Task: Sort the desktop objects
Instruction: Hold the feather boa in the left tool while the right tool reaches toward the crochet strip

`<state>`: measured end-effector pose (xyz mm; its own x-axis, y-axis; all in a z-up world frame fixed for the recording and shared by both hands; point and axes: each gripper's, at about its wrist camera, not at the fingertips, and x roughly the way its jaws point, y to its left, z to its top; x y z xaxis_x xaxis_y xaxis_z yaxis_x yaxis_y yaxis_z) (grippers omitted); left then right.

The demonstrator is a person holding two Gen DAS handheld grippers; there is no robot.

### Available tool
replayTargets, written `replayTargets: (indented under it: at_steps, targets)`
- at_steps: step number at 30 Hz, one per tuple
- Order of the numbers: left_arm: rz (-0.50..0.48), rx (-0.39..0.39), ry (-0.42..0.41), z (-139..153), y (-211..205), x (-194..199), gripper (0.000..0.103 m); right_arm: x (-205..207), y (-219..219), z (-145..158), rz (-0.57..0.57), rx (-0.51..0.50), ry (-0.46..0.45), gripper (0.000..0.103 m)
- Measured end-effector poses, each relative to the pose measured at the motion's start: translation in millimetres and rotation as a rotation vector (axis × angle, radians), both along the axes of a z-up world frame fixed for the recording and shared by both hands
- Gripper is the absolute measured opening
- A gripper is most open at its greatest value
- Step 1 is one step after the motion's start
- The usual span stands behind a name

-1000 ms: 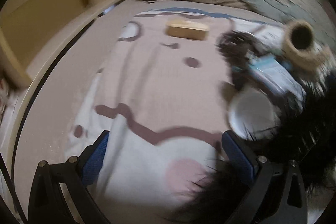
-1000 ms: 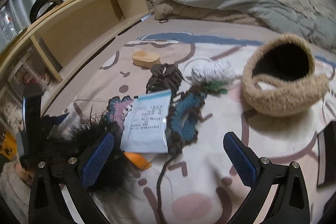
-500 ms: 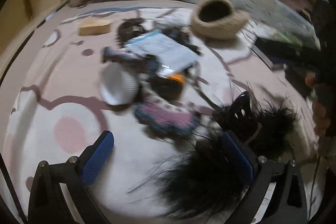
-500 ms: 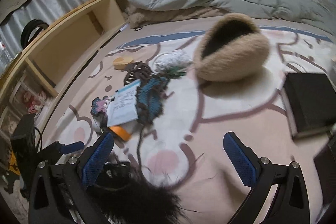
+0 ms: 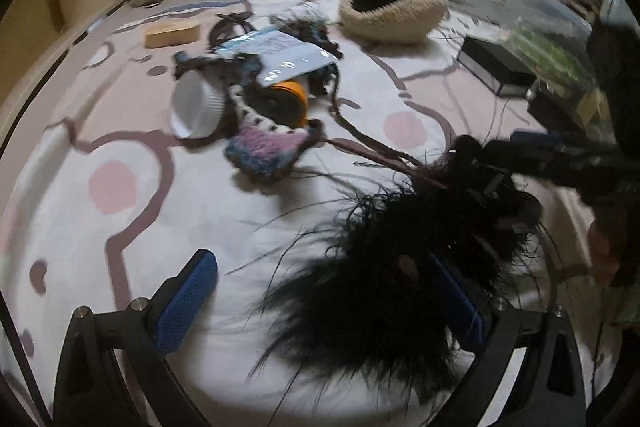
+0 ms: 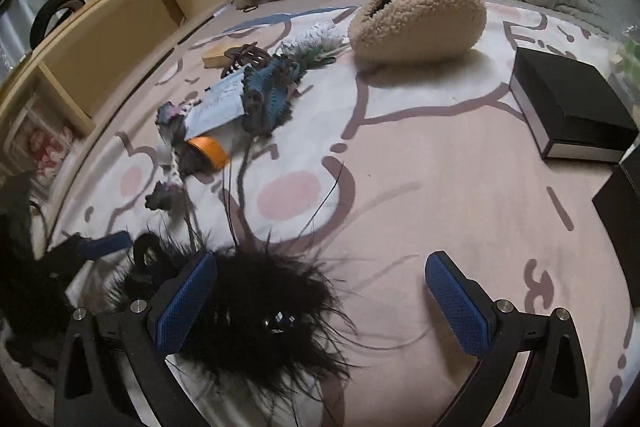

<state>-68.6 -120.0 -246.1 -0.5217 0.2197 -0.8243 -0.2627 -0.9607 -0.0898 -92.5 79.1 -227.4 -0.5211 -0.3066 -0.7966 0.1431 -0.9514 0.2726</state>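
Both grippers hang spread wide, holding nothing, above a patterned pink-and-white bed cover. A black feathery hairpiece lies on the cover between them, against the left gripper's right finger and the right gripper's left finger. Beyond the hairpiece sits a jumble: a crochet piece, white cup, orange lid, paper packet. Farther beyond the hairpiece stand a fleece pouch and a black box.
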Motion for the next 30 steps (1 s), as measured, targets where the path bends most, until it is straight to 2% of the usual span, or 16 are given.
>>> replayTargets:
  at_steps: [5,9,12,17,22,27,30]
  targets:
    - [0.079,0.015,0.034,11.3,-17.6,4.3,0.103,0.3,16.7,-1.5,-0.036,0.029,0.009,0.103]
    - [0.135,0.033,0.040,13.1,-32.6,-1.2,0.103,-3.6,23.7,0.1,-0.056,0.005,-0.003,0.103]
    - [0.150,0.048,0.032,8.4,-38.5,-3.1,0.103,-14.3,18.3,8.8,-0.029,-0.006,0.000,0.103]
    - [0.127,0.034,0.009,-4.1,-36.3,-1.0,0.103,-51.3,-17.8,15.8,0.139,0.004,-0.115,0.103]
    - [0.097,0.059,0.015,-5.5,-36.1,3.1,0.103,-84.8,-64.1,16.6,0.292,0.095,-0.196,0.103]
    - [0.091,0.078,0.009,-8.3,-37.2,3.0,0.103,-100.3,-108.3,-0.4,0.457,0.143,-0.283,0.103]
    - [0.087,0.079,0.014,-9.2,-37.2,3.3,0.103,-104.0,-118.0,-17.1,0.464,0.226,-0.305,0.103]
